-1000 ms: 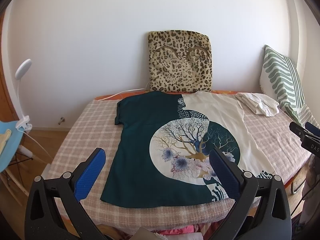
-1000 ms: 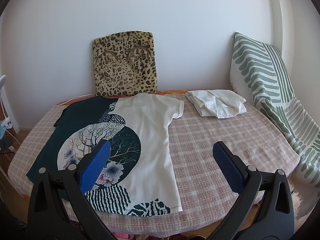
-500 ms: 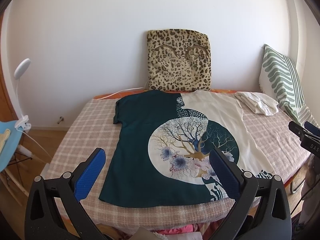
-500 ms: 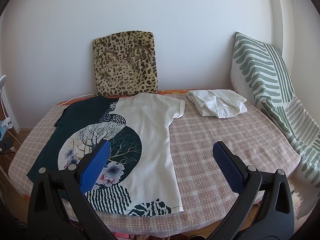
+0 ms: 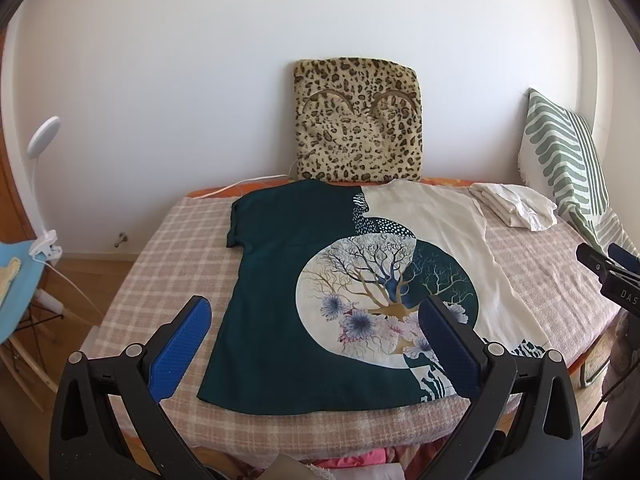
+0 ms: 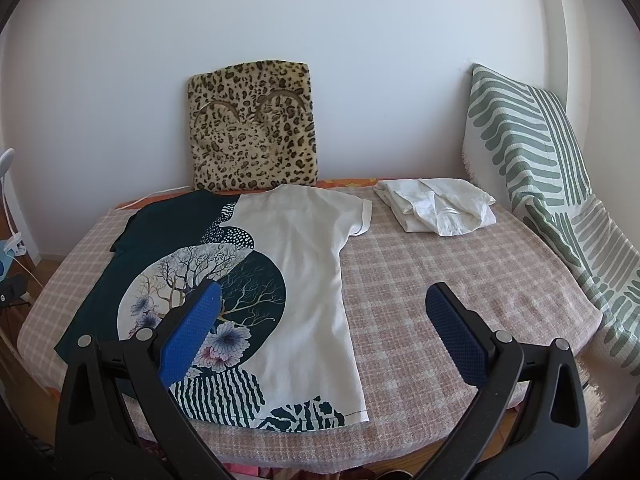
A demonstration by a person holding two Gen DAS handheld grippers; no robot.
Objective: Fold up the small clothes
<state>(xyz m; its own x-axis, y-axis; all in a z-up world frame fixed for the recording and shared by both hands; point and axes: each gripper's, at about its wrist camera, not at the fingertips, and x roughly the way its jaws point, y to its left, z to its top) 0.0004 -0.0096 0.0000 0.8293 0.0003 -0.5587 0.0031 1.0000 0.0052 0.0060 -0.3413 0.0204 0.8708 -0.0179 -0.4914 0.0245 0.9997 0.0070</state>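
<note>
L tool (image 5: 314, 324) & R tool (image 6: 320, 312) both gaped wide, empty, above the bed (image 6: 440, 280). T-shirt (image 5: 320, 264) lay flat, unfolded; white folded garment (image 6: 436, 208) beside it.

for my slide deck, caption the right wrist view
Open right tongs hover over a tree-print shirt spread flat on the checked bed.

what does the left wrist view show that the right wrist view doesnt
Only the left wrist view shows the blue chair and the right gripper's tip from outside. Only the right wrist view shows the striped pillow's drape reaching the bed's near edge. Both share the T-shirt spread flat, the folded white garment, the leopard cushion and the white lamp.
</note>
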